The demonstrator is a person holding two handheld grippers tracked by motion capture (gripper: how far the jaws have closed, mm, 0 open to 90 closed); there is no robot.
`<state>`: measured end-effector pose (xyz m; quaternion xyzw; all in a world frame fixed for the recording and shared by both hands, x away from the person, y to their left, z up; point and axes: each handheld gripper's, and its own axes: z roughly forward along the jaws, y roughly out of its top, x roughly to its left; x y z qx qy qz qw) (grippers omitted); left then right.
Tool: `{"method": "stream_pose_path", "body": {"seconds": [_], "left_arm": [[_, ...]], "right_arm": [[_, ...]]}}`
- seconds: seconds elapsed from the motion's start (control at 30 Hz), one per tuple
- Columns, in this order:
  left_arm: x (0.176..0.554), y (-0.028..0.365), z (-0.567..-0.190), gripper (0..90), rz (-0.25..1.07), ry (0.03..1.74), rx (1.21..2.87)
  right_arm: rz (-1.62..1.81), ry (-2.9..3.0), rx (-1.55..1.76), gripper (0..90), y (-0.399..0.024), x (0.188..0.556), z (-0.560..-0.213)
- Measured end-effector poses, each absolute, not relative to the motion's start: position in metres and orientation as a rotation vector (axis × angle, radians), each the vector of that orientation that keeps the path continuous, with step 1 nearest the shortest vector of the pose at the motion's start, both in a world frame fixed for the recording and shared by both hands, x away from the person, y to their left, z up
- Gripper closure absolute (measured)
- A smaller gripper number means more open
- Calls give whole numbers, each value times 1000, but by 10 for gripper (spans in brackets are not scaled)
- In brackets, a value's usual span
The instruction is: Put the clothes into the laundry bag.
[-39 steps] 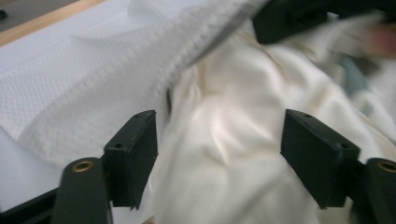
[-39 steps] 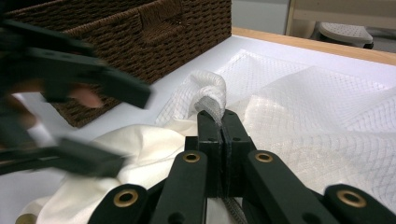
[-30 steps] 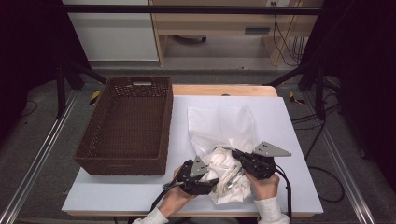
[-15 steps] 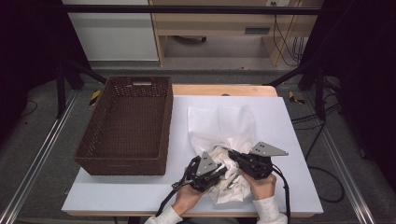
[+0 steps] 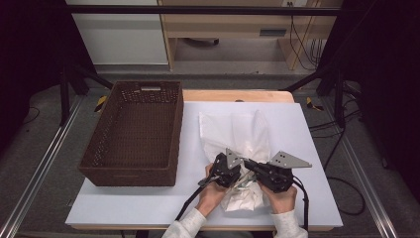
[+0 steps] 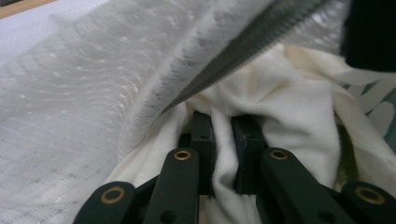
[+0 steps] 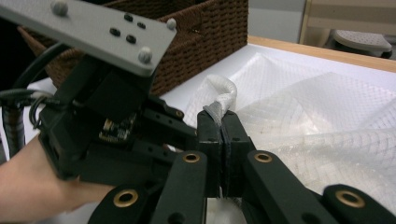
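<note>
Both grippers clamped on laundry bag [image 5: 237, 136]

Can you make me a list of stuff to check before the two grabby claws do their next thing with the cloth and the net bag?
1. right gripper pinching the mesh bag edge: ok, jaws shut on a bunched bit.
2. left gripper gripping the cream cloth: ok, jaws have just been closing and a fold sits between the pads.
3. Cloth inside the bag's mouth: cannot tell, mesh drapes over it.
4. Grippers apart from each other: cannot tell, very close in the high view.
5. wicker basket ready beside them: ok.
</note>
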<state>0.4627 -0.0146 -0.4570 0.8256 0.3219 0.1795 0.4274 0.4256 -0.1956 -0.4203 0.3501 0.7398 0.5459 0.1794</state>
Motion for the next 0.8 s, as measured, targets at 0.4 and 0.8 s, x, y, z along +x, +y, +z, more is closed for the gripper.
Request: {"method": "stream_pose_path", "body": {"seconds": [0.4,0.8], "left_arm": [[466,47,-454,251,414,821,1993],[444,34,-453,771,345,675,1999]], "right_arm": [[1473,2119,1032,891,-193,431,-430],[1489,2117,1031,891,-190,434,-433]]}}
